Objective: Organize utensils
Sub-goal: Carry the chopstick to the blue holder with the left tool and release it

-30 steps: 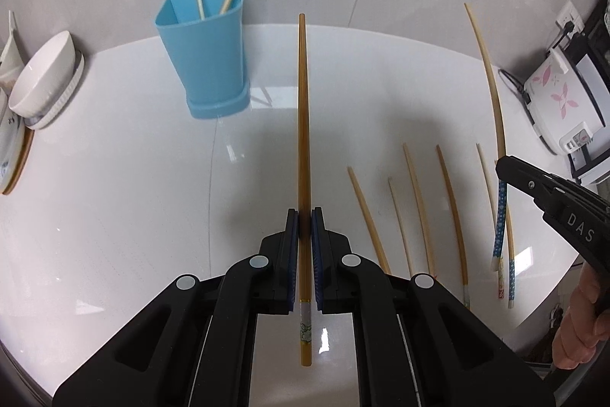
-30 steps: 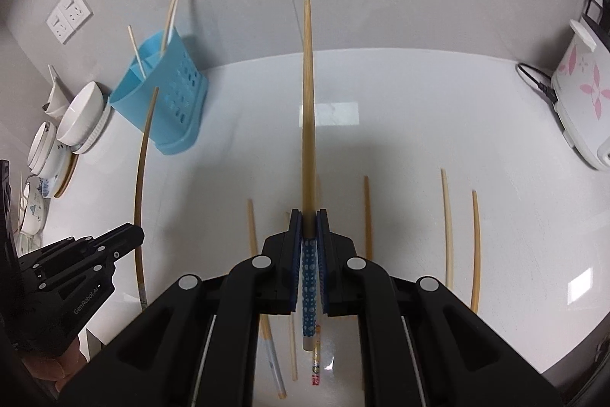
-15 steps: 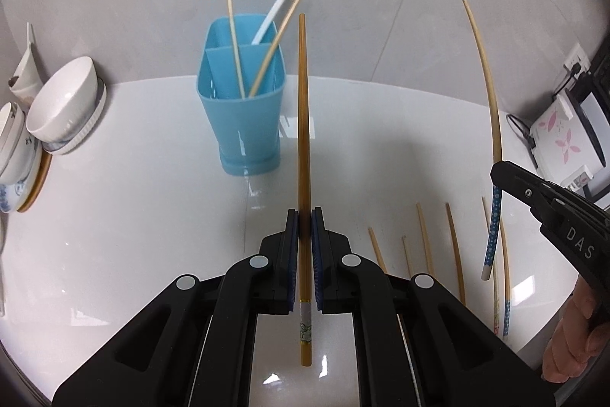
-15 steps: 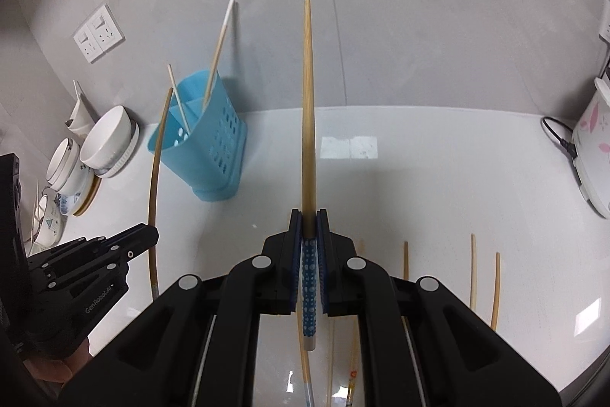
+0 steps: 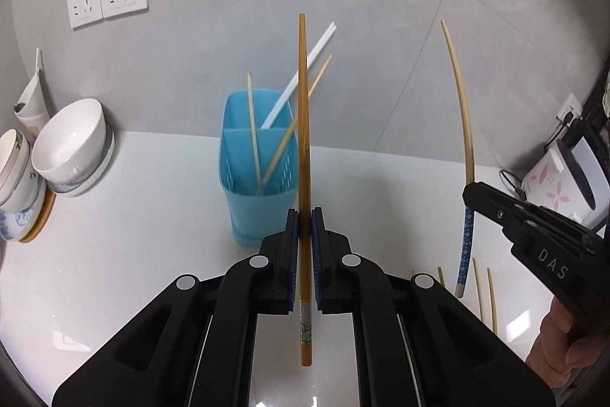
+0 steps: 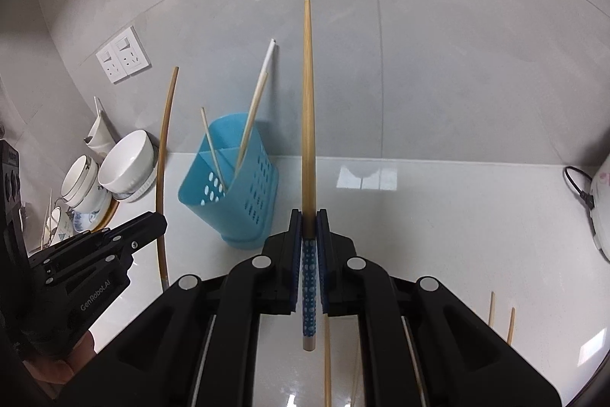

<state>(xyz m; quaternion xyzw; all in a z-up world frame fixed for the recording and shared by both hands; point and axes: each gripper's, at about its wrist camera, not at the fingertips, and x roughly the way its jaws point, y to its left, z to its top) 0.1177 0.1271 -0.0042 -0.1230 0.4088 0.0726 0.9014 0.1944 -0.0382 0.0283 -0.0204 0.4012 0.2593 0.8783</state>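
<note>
Holder (image 5: 257,174) now sits closer and more central than a moment ago, just ahead of my left gripper (image 5: 304,216), which stays clamped on a brown chopstick (image 5: 303,140). My right gripper (image 6: 309,216) still pinches a blue-handled chopstick (image 6: 308,124), raised above the counter (image 6: 438,216).

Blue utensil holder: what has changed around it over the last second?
Both hand-held grippers tilted up and closed in on the blue plastic utensil holder, which now looms nearer. Unchanged: the left hand-held gripper grips the brown chopstick, the right hand-held gripper the blue-handled chopstick; three sticks stay inside.
</note>
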